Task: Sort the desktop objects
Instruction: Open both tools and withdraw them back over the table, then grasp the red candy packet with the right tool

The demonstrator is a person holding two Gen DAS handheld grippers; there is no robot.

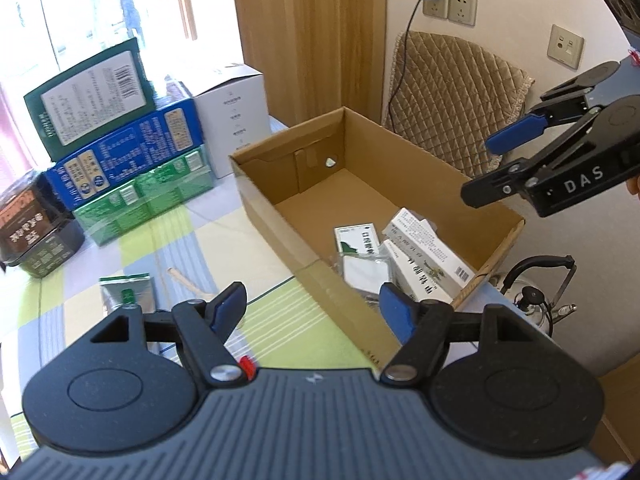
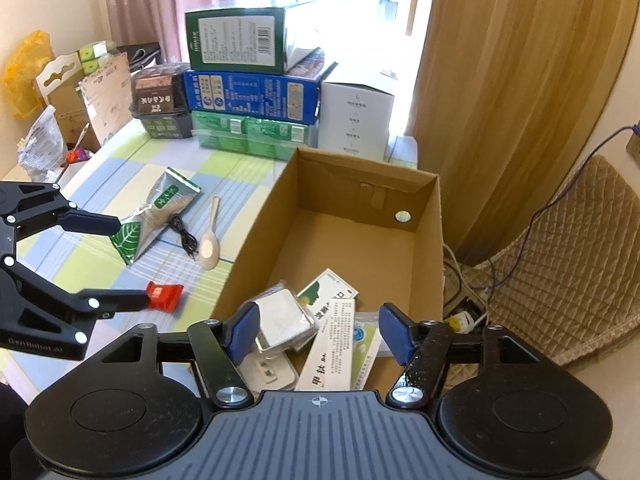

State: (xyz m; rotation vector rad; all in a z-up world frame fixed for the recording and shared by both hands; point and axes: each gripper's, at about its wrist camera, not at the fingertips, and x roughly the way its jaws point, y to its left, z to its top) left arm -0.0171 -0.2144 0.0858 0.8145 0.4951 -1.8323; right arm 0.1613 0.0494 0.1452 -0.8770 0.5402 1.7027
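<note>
Seen from the left wrist, the left gripper (image 1: 312, 308) hangs over the near rim of the cardboard box (image 1: 280, 196) with its jaws apart and nothing between them; the right gripper (image 1: 478, 170) reaches in from the right above the box, its jaws also apart and empty. Several items already lie at the near end of the box, among them a long white medicine carton (image 1: 430, 258) lying flat, its long axis running diagonally from the box's middle toward the near right corner. A silver pouch (image 1: 128, 292) is still on the checked tablecloth (image 1: 140, 240) just beyond the left gripper. From the right wrist, the right gripper (image 2: 318, 330) hovers open over the heap in the box, and the left gripper (image 2: 132, 262) stands over the table, open, with the red packet (image 2: 166, 295) near its lower finger, though contact cannot be told. Still unsorted are the silver pouch (image 2: 158, 212), whose long axis slants from far right to near left, a wooden spoon (image 2: 211, 240) with its handle pointing away and bowl toward the camera, and a coiled black cable (image 2: 184, 236) between the two. The step in hand looks like fetching the next item: the left gripper would do best to approach the small red packet squarely and close across its narrow width, or take the spoon across its thin handle rather than its bowl.
</note>
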